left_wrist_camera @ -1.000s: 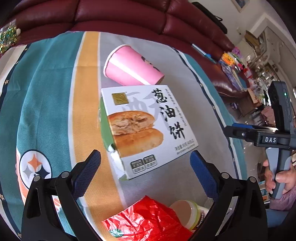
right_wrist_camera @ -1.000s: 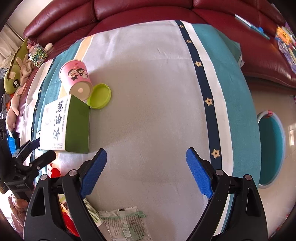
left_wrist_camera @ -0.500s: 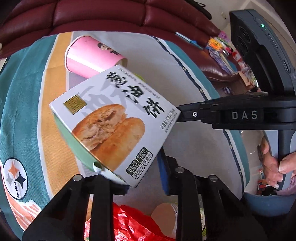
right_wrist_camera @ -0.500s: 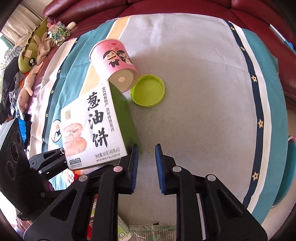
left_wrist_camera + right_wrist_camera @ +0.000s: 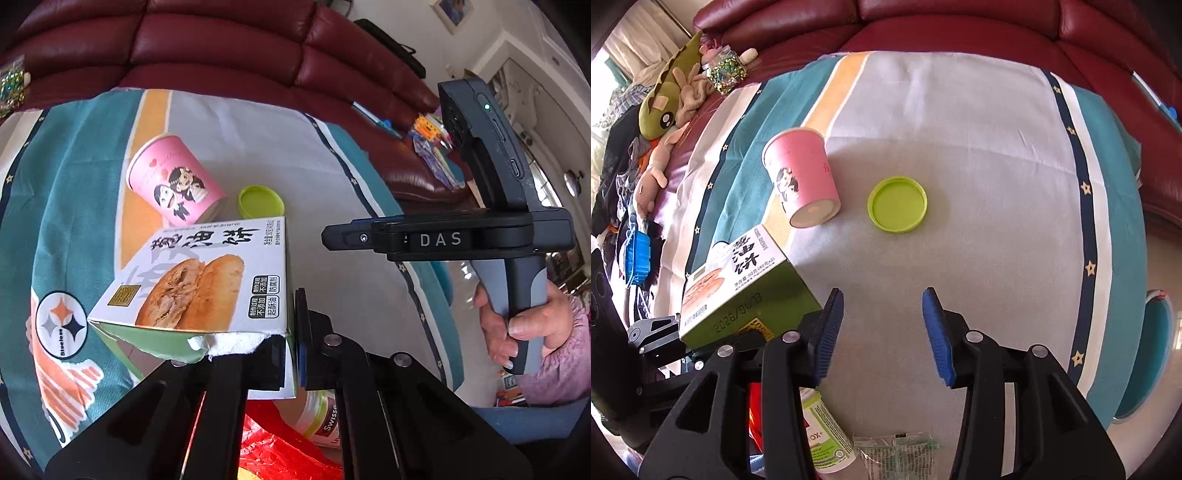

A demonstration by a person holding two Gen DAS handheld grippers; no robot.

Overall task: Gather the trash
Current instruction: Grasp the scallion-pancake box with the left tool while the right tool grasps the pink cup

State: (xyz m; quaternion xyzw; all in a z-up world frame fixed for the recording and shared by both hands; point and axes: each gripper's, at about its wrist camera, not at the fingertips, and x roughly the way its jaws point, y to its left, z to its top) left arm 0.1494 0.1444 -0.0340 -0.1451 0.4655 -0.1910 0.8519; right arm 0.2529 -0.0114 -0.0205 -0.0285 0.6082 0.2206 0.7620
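The pink paper cup (image 5: 802,181) carries a cartoon couple with black hair and small red hearts. The round plastic lid (image 5: 897,204) is lime green. The cardboard pastry box (image 5: 207,275) has a white face with black characters, a gold square emblem and golden-brown flatbreads, and green sides. The cloth over the table (image 5: 979,147) is grey with teal, white, orange and star-dotted navy stripes. The leather sofa (image 5: 221,48) is dark red. The crumpled plastic bag (image 5: 280,446) is bright red.

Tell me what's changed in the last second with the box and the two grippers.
The left gripper closed on the torn end of the pancake box and lifted it off the cloth. The right gripper closed, then its jaws have just been opening, nothing between them. The pink cup and green lid stayed put.
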